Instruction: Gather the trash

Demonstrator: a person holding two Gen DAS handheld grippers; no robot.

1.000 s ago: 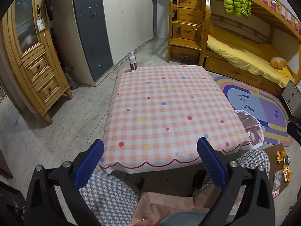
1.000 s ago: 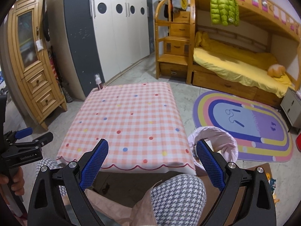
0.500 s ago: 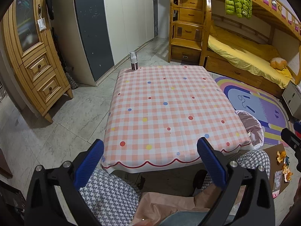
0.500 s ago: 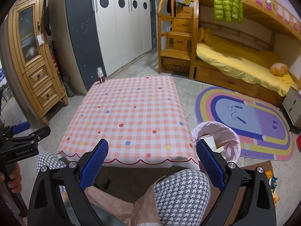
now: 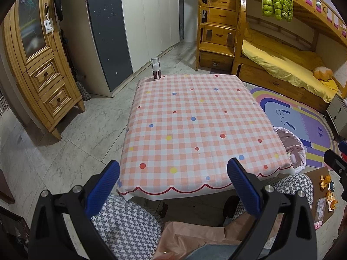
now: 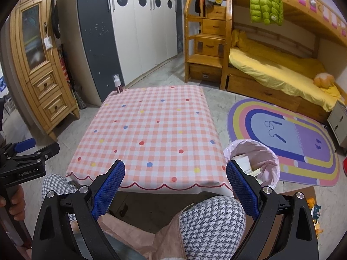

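1. Checked tablecloth point(image 5: 195, 125) fills mid-frame; a spray bottle point(image 5: 155, 68) stands at its upper-left corner.
2. Left gripper point(image 5: 173, 173) and right gripper point(image 6: 175, 169) are both spread, empty.
3. Pink-lined trash bin point(image 6: 260, 151) sits right of centre, just beside the table.

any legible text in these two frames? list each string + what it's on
"GenRobot.AI": small white print on the black body of the left tongs, seen in the right wrist view.
Purple rug: a word along its right side, too distorted to read.
Spray bottle at the table's far corner: dark label, no print legible.
Packet on the floor by the cardboard: print too small to read.
Nothing else readable.
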